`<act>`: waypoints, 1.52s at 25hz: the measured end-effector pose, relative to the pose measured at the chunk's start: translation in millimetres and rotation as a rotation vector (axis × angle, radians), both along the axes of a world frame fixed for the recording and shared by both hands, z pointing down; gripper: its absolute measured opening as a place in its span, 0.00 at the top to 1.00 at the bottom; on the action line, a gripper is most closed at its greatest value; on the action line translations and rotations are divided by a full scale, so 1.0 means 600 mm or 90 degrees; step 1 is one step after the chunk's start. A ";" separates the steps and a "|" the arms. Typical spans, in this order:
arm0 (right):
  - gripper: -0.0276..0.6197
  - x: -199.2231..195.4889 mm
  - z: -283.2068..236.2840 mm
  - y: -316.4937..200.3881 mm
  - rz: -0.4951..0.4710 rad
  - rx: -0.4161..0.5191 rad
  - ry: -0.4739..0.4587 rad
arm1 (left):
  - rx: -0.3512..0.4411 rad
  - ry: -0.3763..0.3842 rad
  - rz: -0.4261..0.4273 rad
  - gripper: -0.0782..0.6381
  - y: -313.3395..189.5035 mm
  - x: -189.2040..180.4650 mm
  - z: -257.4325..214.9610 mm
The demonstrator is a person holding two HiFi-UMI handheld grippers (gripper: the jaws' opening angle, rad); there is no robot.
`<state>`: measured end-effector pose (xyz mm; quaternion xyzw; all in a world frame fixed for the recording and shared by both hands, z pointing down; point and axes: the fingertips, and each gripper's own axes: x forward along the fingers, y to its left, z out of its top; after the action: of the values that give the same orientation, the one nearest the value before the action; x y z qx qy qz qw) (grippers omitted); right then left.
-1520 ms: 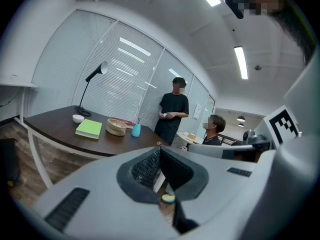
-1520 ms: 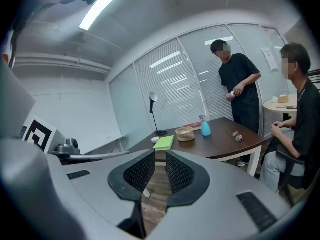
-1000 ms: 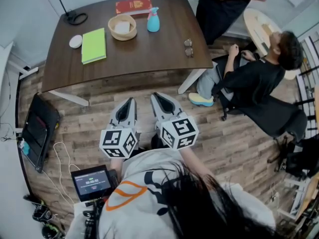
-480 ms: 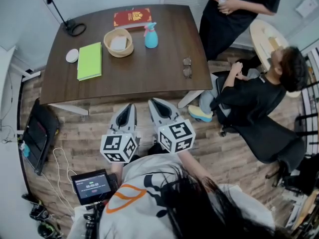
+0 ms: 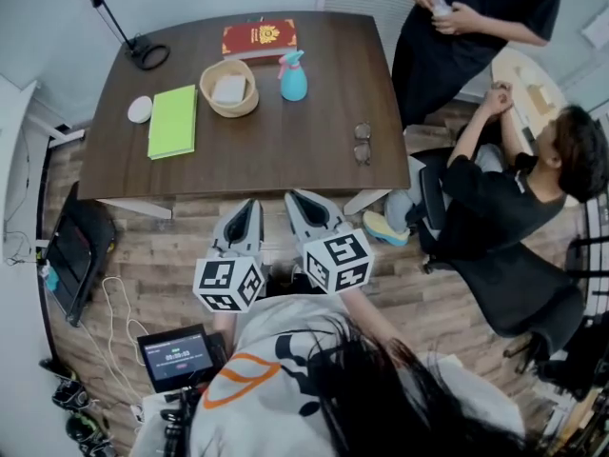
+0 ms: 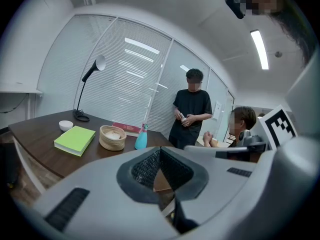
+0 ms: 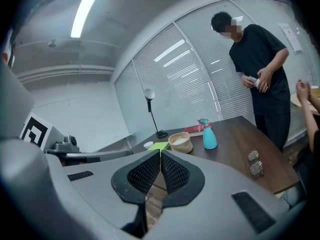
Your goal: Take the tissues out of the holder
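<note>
1. Closer to the table (image 5: 285, 150) than a second ago, both grippers over the floor at its near edge. My right gripper (image 5: 297, 196) jaws have just been closing on nothing, pads now together; left gripper (image 5: 249, 203) closed too, empty.
2. Progress: zero. The tissues (image 5: 229, 89) sit in the holder (image 5: 207, 96), between green book (image 5: 172, 120) and teal spray bottle (image 5: 293, 76), well apart from my tips. Left: reach, grip, pull out.
3. Holder: round woven basket. Tissues: white, soft-looking, flat. Table: smooth dark wood.

Bright, even light from ceiling strip (image 6: 260, 49), soft shadows, fisheye warping at edges
</note>
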<state>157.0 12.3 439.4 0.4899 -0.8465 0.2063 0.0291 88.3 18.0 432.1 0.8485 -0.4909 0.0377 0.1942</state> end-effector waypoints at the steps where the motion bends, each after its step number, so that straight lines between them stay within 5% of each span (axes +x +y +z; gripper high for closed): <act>1: 0.93 -0.001 0.001 -0.002 -0.002 -0.003 -0.001 | -0.001 -0.001 -0.004 0.89 -0.001 -0.002 0.000; 9: 0.93 -0.009 0.012 -0.017 -0.012 -0.020 0.002 | -0.009 -0.001 -0.020 0.89 -0.020 -0.020 0.007; 32: 0.93 -0.078 0.013 -0.154 0.062 -0.028 0.008 | -0.010 0.009 0.059 0.89 -0.168 -0.093 0.007; 38: 0.93 -0.130 0.020 -0.239 0.083 -0.051 0.019 | -0.025 0.018 0.078 0.89 -0.265 -0.149 0.009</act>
<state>79.0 -131.2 451.4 0.5457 -0.8032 0.2341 0.0479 -0.9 -140.9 437.3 0.8735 -0.4343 0.0468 0.2151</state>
